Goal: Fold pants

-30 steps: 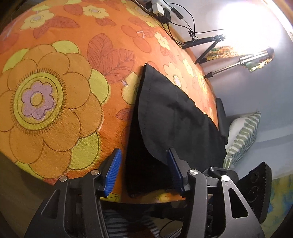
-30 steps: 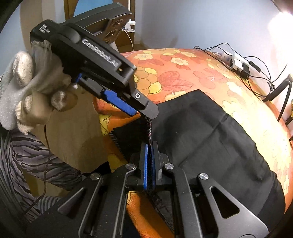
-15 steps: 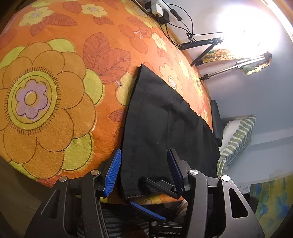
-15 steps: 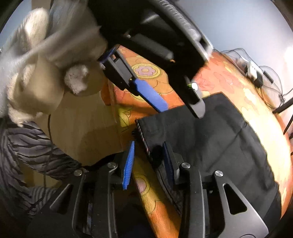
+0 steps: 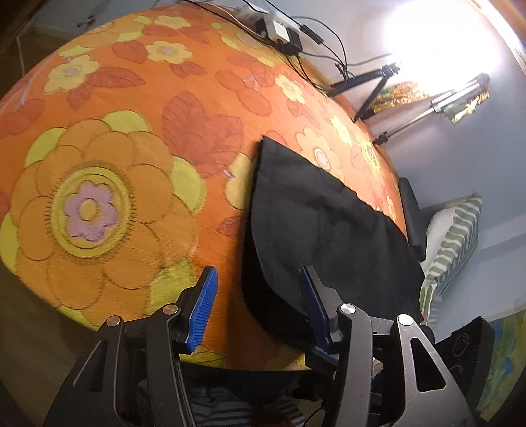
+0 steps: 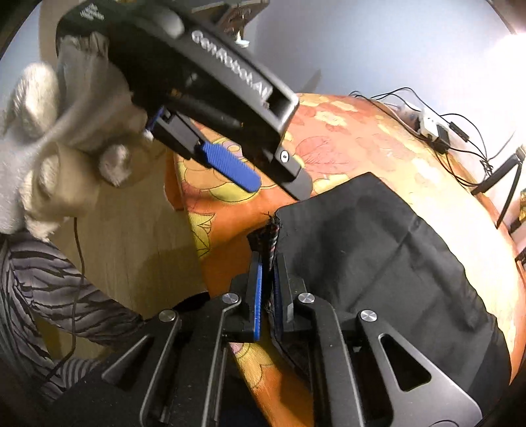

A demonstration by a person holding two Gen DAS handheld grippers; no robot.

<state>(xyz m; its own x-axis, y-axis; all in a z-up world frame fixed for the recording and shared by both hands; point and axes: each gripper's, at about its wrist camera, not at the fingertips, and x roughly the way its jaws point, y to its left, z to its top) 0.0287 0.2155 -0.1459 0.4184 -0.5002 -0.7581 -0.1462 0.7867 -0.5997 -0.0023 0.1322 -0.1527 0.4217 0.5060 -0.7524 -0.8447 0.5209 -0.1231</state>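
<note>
The black pants (image 5: 322, 230) lie folded on an orange flowered cloth (image 5: 131, 138), near its front edge. My left gripper (image 5: 259, 302) is open and empty, held above the pants' near corner. In the right wrist view my right gripper (image 6: 268, 279) is shut on the near edge of the pants (image 6: 378, 249), lifting the thick hem a little off the cloth. The left gripper (image 6: 269, 179) hovers open just above and behind that hem, held by a gloved hand (image 6: 49, 157).
A power strip with cables (image 5: 279, 29) lies at the far edge of the cloth (image 6: 345, 144). Tripod legs (image 5: 368, 95) stand beyond it. A striped pillow (image 5: 457, 243) lies to the right. A wooden floor (image 6: 125, 236) shows at the left.
My right gripper, open half a second ago, has closed on the pants' near hem. My left gripper has drawn back and up and stays open.
</note>
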